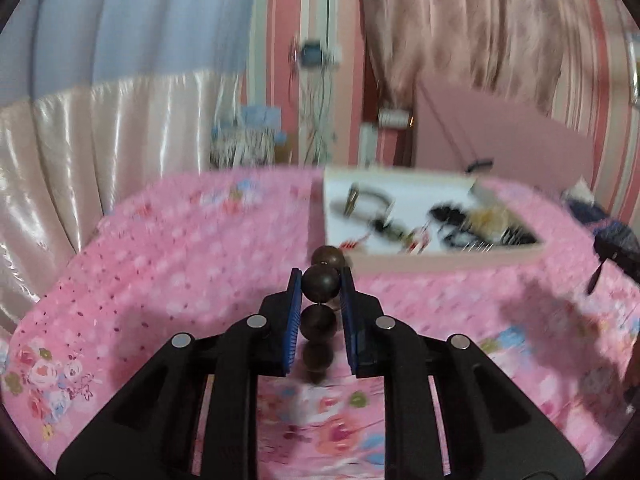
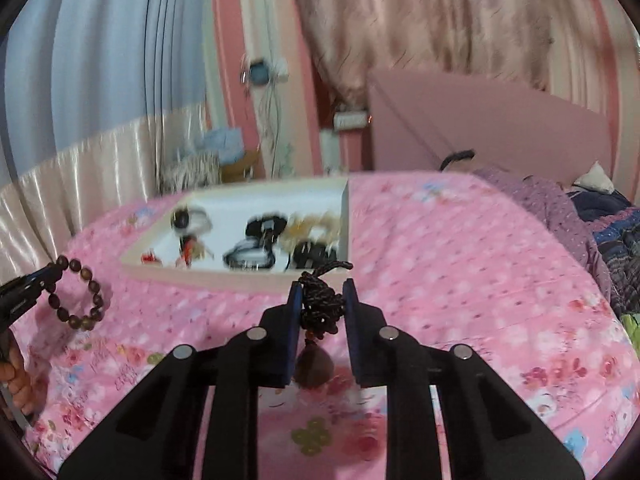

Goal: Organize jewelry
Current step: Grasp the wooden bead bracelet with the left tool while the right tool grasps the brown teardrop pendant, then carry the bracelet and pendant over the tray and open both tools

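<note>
Presently held: left gripper (image 1: pixel 320 280) clamped on brown bead bracelet (image 1: pixel 320 308); right gripper (image 2: pixel 322 294) clamped on black corded pendant (image 2: pixel 320 312). Both hang just before the white jewelry box (image 2: pixel 240 200) on pink bedspread (image 2: pixel 460 260).

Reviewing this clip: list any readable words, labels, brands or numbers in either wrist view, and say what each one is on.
None can be read.
Pink floral bedspread: faint script-like marks in the print near the left claw, too blurred to read.
White open jewelry box: no lettering visible; the contents are motion-blurred.
Brown wooden bead bracelet and black braided cord pendant: no markings.
Wall device with a blue face: too small and blurred to tell.
</note>
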Demonstrator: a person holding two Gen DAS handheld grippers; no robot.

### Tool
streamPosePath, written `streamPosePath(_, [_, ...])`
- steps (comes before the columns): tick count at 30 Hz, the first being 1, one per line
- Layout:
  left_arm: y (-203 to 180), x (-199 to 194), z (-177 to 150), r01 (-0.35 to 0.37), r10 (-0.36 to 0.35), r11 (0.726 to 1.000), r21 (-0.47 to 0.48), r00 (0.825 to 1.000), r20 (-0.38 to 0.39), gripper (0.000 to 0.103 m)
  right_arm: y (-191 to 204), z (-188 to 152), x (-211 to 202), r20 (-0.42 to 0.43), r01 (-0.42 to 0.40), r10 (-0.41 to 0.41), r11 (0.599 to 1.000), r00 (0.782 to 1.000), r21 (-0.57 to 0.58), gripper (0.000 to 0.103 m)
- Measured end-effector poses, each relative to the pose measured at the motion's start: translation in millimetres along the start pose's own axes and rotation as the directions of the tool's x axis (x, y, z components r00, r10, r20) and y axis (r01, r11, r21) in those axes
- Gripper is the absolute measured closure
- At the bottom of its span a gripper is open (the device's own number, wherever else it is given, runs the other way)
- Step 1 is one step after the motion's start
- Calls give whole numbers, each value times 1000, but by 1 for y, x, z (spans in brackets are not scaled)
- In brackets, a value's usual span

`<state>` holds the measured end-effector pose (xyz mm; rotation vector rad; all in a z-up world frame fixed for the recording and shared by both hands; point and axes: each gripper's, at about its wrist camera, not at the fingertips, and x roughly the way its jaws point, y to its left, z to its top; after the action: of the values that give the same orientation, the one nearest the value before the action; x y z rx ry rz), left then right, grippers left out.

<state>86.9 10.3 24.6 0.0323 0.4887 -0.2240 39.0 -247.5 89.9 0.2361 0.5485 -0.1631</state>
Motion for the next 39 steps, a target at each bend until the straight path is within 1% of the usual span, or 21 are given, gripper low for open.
streamPosePath(2, [-11,-17,-4,-25,26,1000,-5,996,83,86,-1,-5,-12,56,19,-19,1000,998,-11,82])
streamPosePath(3, [-16,-25,-7,-34,34,999,-2,991,130,86,-2,-6,-16,72,16,-15,1000,997,-12,82])
streamPosePath(5, [-29,-33,-11,-60,54,998,27,980,193,86,-3,-11,-23,102,6,-4,1000,995,-14,82])
streamPosePath(6, [-33,-33,-11,-57,49,998,38,979,196,86,-3,-13,-26,111,-5,7,1000,994,-17,82])
streamPosePath(9, [-48,-25,-11,-37,24,997,73,986,164,86,-1,-18,-26,108,-21,24,999,994,-30,82])
streamPosePath(11, [-56,-20,-12,-35,22,995,90,989,147,86,0,-19,-26,101,-33,36,999,994,-25,82])
streamPosePath(15, [-61,-19,-5,-28,17,996,89,991,132,86,-3,-11,-27,107,-45,45,999,993,-7,82])
streamPosePath(21, [-65,-17,20,-36,22,996,79,985,168,86,-2,15,-27,126,-53,55,998,990,-26,82])
streamPosePath(28, [-71,-11,47,-21,6,997,73,979,202,86,6,36,-25,144,-60,68,996,987,-61,82])
streamPosePath(32, [-75,-3,59,-10,-5,998,70,979,206,86,8,42,-19,144,-59,69,996,987,-70,82])
streamPosePath(39, [-79,21,79,10,-24,997,77,984,174,86,5,59,3,120,-50,58,996,991,-72,82])
